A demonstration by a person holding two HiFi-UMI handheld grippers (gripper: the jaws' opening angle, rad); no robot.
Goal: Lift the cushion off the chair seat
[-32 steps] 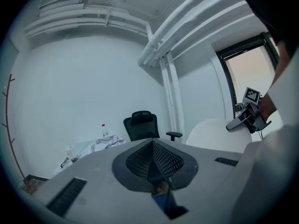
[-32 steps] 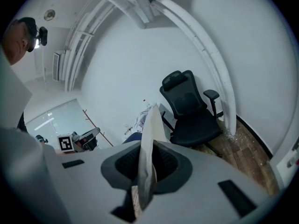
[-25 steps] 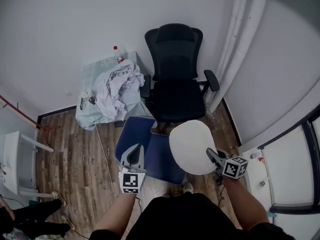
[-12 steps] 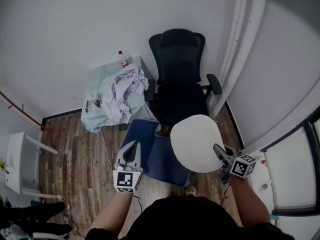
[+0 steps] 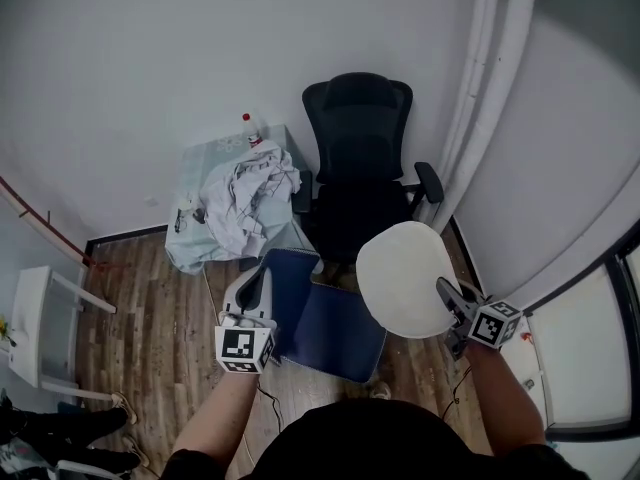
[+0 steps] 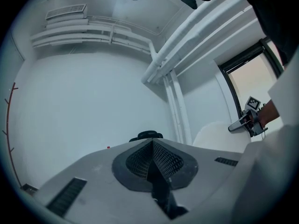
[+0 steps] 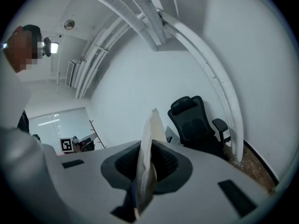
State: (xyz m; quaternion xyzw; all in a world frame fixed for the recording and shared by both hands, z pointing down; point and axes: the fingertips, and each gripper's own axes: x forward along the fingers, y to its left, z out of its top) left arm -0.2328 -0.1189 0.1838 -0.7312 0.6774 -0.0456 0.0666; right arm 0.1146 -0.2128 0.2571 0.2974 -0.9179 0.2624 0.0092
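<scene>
Currently the cushion is off the chair, held in the air in front of the seat and above the wooden floor. In the head view its left part shows a blue face. Its right part is a white, rounded surface turned up toward the camera.

Left gripper: on the blue edge at the cushion's left side. In the left gripper view the jaws are drawn almost together, with a thin dark strip of material pinched between them.

Right gripper: on the lower right rim of the white part. In the right gripper view the jaws are closed on a thin pale fold that stands up between the pads, with a sliver of blue at its base.

The two grippers are well apart, with the cushion spanning between them.

Surroundings: the chair is black, with a high back and armrests, and stands against the wall. Just to its left a tabletop under a pale cover carries a heap of crumpled white cloth and a bottle with a red cap. White pipes run up the wall to the chair's right.
</scene>
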